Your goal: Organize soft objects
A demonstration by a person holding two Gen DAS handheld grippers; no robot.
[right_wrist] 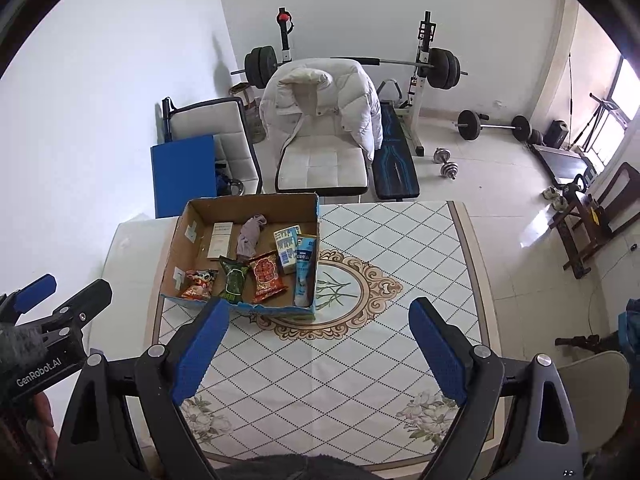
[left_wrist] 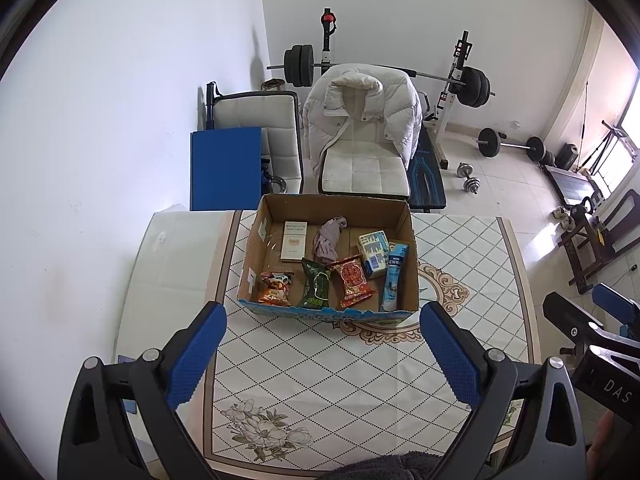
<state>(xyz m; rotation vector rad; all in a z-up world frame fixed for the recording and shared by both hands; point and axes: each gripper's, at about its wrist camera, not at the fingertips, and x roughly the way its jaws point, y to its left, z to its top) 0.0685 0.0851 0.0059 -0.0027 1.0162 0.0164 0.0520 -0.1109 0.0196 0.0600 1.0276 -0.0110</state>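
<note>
Left tongs: blue-padded fingers spread wide apart, nothing between them, hovering over the patterned tabletop just short of the box.
Right tongs: likewise spread wide and holding nothing; the left finger's tip overlaps the box's near wall in the right wrist view.
Cardboard box: open-topped, standing on the tabletop's far half, ahead of both tongs; slightly left of centre for the right tongs.
Near row in box: orange snack packet, green packet, red packet, side by side from left to right.
Right side of box: blue-and-white carton, with a blue tube lying along the right wall.
Far part of box: mauve cloth, crumpled, beside a pale booklet lying flat to its left.
Beyond tabletop: white chair draped with a white puffer jacket, then a barbell rack.
Floor: 2 dumbbells, well apart from the tabletop.
</note>
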